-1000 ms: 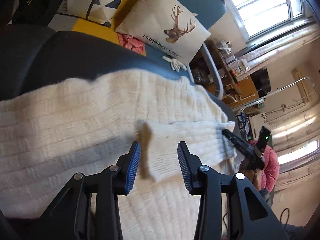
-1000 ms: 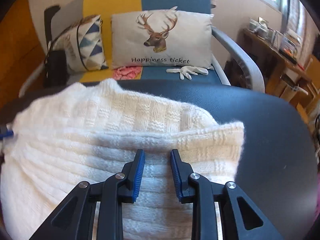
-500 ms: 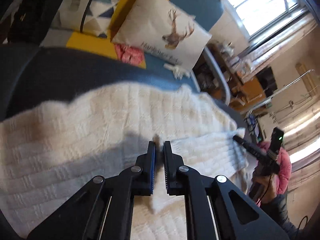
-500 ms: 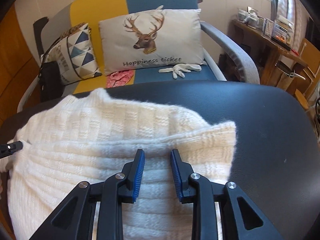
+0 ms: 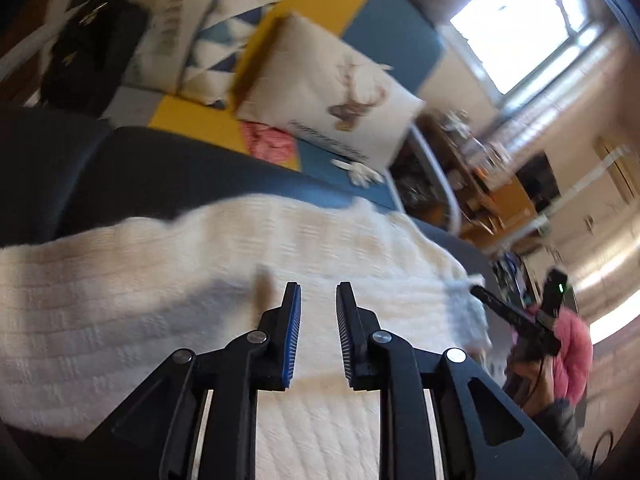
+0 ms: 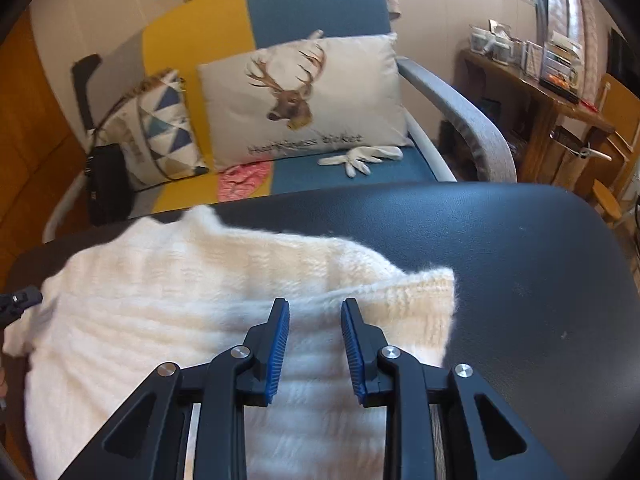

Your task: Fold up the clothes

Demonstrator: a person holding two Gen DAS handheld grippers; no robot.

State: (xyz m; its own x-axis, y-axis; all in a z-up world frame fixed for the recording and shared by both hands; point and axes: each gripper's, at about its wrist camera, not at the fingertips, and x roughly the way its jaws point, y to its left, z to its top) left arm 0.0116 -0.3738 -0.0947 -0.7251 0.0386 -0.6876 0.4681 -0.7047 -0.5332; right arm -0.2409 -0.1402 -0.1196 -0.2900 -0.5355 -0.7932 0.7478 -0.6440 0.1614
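Observation:
A cream knitted sweater (image 5: 168,276) lies spread on a black table (image 5: 152,168), with a sleeve folded across it. My left gripper (image 5: 317,300) is open and empty just above the sweater's middle; this view is blurred. In the right wrist view the sweater (image 6: 200,292) covers the left half of the table (image 6: 520,264), and its folded cuff (image 6: 424,300) ends near the centre. My right gripper (image 6: 314,312) is open and empty over the folded sleeve. The right gripper's tip (image 5: 504,308) shows at the sweater's far edge in the left wrist view.
A sofa (image 6: 312,4) stands behind the table with a deer pillow (image 6: 304,92), a triangle-pattern pillow (image 6: 160,132), a black bag (image 6: 106,180), a pink cloth (image 6: 244,176) and white gloves (image 6: 360,156). A wooden shelf (image 6: 552,92) is at the right.
My left gripper closed on a fold of the sweater half a second ago and has now opened, letting it go. My right gripper has opened slightly wider and stayed over the sleeve.

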